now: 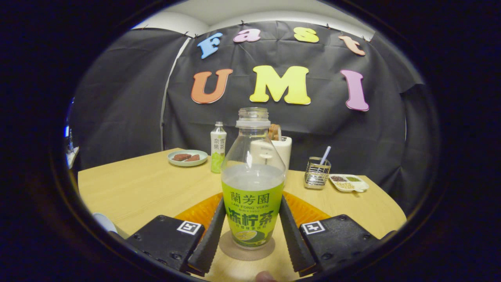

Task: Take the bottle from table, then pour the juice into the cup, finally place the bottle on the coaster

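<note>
A clear, uncapped bottle (252,188) with a green label stands upright on a round coaster (229,247), roughly half full of pale juice. My gripper (252,200) holds it, one finger pressed against each side of the label, so it is shut on the bottle. The fingers (209,239) run along both sides of the coaster. Behind the bottle stands a white cup (283,150), partly hidden by the bottle's shoulder. An orange mat (195,213) lies under the coaster area and spreads to both sides.
On the wooden table (137,188), beyond the fingers, are a small green-label bottle (218,147), a plate (187,157) with brown pieces, a wire basket (317,173) holding a straw, and a white tray (348,183) of seeds. Black cloth walls close the back.
</note>
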Tool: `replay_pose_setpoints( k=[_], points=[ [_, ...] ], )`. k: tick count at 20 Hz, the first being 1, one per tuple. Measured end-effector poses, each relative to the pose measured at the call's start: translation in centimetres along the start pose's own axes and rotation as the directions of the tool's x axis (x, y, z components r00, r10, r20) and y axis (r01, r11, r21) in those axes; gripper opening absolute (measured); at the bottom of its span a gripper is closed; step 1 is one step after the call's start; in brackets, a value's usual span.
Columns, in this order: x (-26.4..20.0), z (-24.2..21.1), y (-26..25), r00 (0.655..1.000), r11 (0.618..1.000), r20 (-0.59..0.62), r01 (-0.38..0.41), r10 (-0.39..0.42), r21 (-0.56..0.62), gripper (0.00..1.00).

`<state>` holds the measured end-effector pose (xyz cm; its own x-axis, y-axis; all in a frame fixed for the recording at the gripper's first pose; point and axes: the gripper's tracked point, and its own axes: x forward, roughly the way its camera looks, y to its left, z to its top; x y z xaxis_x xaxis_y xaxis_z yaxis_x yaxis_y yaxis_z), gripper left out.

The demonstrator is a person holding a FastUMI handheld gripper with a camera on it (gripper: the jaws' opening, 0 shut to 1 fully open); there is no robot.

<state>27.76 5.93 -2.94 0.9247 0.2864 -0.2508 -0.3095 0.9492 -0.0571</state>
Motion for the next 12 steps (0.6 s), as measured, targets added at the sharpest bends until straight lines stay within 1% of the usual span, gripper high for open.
replay_pose_setpoints(
  k=[8, 12],
  points=[
    [1.1, -1.2, -0.1, 1.0, 1.0, -0.02, 0.001, -0.001, 0.022, 0.8],
    [0.8, -0.9, -0.2, 1.0, 0.999, -0.008, 0.003, -0.003, 0.038, 0.83]
  ],
)
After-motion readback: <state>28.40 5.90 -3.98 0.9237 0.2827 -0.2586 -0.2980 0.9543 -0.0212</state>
